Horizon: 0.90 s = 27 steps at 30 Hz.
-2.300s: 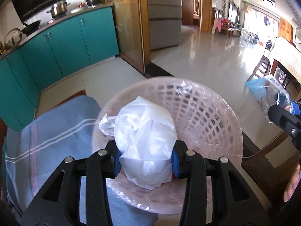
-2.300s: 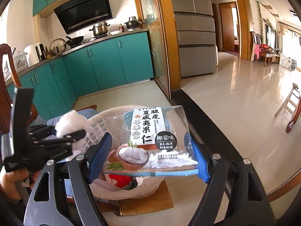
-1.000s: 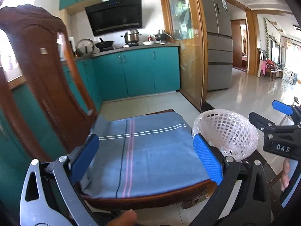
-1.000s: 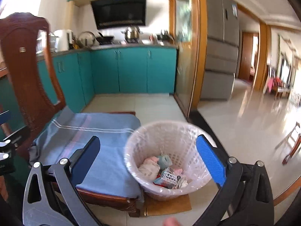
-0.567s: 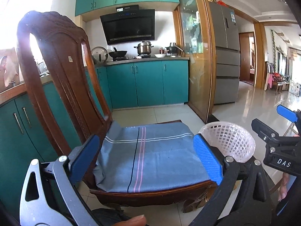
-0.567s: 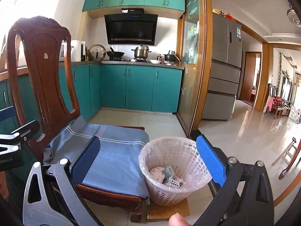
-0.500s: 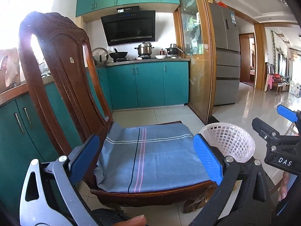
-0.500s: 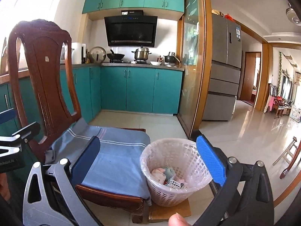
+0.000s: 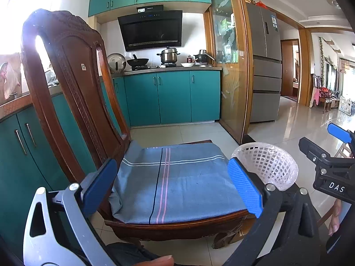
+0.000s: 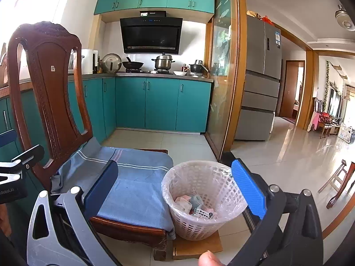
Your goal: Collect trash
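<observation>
White lattice trash basket, plastic-lined, on wooden board on tiled floor, touching front right corner of wooden chair. Right-wrist view alone shows wrappers inside; left-wrist view shows only basket rim, lower part cut off by finger. Left gripper and right gripper both spread wide, empty. Blue striped cloth covers seat; teal cabinets behind.
</observation>
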Each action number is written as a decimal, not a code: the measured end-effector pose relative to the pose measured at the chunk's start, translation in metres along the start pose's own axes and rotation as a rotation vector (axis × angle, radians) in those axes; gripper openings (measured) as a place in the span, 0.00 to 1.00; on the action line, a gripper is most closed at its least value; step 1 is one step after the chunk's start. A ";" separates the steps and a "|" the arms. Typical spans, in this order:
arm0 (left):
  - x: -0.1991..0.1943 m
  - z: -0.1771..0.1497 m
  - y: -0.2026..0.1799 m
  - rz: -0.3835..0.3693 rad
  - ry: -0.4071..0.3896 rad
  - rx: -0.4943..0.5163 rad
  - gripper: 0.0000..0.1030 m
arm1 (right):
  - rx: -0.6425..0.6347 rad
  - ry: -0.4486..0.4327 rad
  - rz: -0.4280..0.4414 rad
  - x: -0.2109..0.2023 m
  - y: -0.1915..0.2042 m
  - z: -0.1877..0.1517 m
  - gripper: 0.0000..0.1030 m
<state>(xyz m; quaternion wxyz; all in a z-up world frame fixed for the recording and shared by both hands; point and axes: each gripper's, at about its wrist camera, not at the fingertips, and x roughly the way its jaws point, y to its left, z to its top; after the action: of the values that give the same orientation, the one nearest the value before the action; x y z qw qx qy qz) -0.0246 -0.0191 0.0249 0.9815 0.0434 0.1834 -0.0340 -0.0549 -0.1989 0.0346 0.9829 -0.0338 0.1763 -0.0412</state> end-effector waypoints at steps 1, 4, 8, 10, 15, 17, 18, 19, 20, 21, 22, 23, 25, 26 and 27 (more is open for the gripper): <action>0.000 0.000 0.000 0.000 0.001 0.000 0.97 | 0.001 0.001 0.000 0.000 -0.001 -0.001 0.97; 0.002 0.001 0.001 0.001 0.005 0.000 0.97 | 0.004 0.006 0.000 0.002 -0.001 -0.001 0.97; 0.004 0.001 0.001 0.002 0.010 -0.003 0.97 | 0.003 0.013 -0.001 0.006 0.000 -0.001 0.97; 0.005 0.000 0.000 0.002 0.013 -0.003 0.97 | 0.002 0.015 -0.001 0.007 0.000 0.000 0.97; 0.009 0.000 0.000 0.002 0.022 -0.002 0.97 | 0.005 0.022 -0.001 0.011 -0.001 0.000 0.97; 0.010 0.000 -0.001 0.001 0.025 -0.003 0.97 | 0.005 0.025 -0.002 0.012 -0.001 -0.001 0.97; 0.010 0.000 -0.002 0.000 0.026 -0.003 0.97 | 0.005 0.026 -0.002 0.013 -0.001 -0.001 0.97; 0.011 -0.001 -0.001 -0.002 0.028 -0.004 0.97 | 0.005 0.027 -0.003 0.013 -0.001 -0.001 0.97; 0.012 -0.001 -0.002 -0.004 0.030 -0.005 0.97 | 0.006 0.028 -0.004 0.014 -0.002 -0.001 0.97; 0.012 -0.001 -0.002 -0.005 0.032 -0.005 0.97 | 0.006 0.030 -0.005 0.015 -0.002 -0.001 0.97; 0.012 -0.001 -0.002 -0.005 0.033 -0.003 0.97 | 0.007 0.031 -0.005 0.015 -0.002 -0.001 0.97; 0.013 -0.002 -0.003 -0.005 0.033 -0.001 0.97 | 0.008 0.032 -0.005 0.016 -0.002 -0.002 0.97; 0.013 -0.002 -0.003 -0.005 0.032 -0.002 0.97 | 0.010 0.035 -0.004 0.017 -0.003 -0.002 0.97; 0.013 -0.002 -0.003 -0.006 0.032 -0.002 0.97 | 0.010 0.036 -0.005 0.017 -0.003 -0.002 0.97; 0.014 -0.002 -0.003 -0.007 0.033 -0.002 0.97 | 0.010 0.038 -0.005 0.018 -0.003 -0.002 0.97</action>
<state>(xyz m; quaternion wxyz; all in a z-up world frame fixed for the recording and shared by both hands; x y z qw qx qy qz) -0.0128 -0.0227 0.0180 0.9782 0.0424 0.1997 -0.0365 -0.0390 -0.2042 0.0269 0.9794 -0.0285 0.1945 -0.0452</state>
